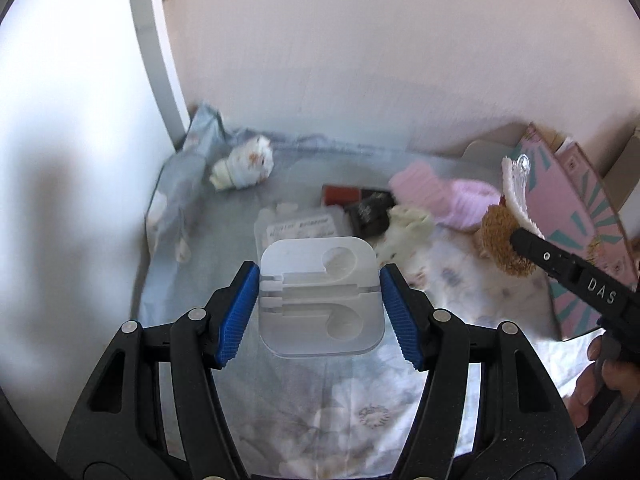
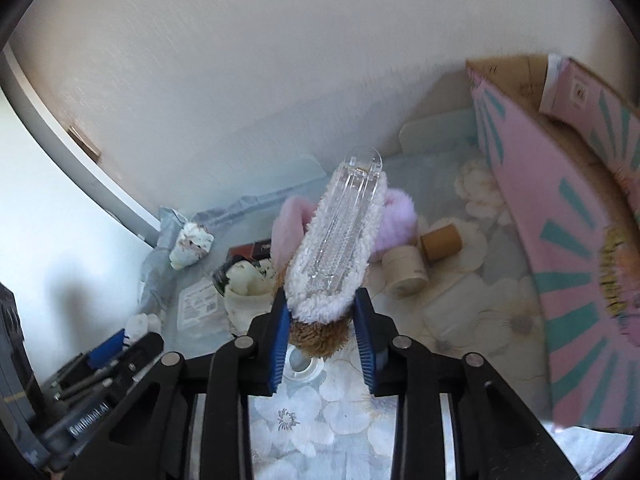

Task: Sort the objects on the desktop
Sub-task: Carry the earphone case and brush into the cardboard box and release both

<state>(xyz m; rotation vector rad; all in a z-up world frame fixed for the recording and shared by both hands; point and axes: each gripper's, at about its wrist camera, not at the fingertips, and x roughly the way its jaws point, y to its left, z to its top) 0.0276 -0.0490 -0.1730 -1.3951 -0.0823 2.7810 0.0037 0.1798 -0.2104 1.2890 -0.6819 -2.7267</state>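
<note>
My left gripper (image 1: 319, 284) is shut on a clear plastic earphone case (image 1: 320, 292), held above the floral cloth. My right gripper (image 2: 322, 320) is shut on a fluffy white hair clip (image 2: 340, 248) with a clear plastic spine and a brown plush ball at its base. That clip also shows in the left wrist view (image 1: 516, 188), at the right, with the right gripper's black finger (image 1: 560, 268) under it. The pink and teal cardboard box (image 2: 560, 216) stands open at the right, also in the left wrist view (image 1: 576, 216).
On the cloth lie a pink fluffy item (image 2: 396, 220), two small round jars (image 2: 404, 272), a dark red box (image 2: 248, 250), a clear packet (image 2: 198, 304), a white plush thing (image 2: 244, 276) and a crumpled white wrapper (image 2: 192, 244). The white wall stands behind.
</note>
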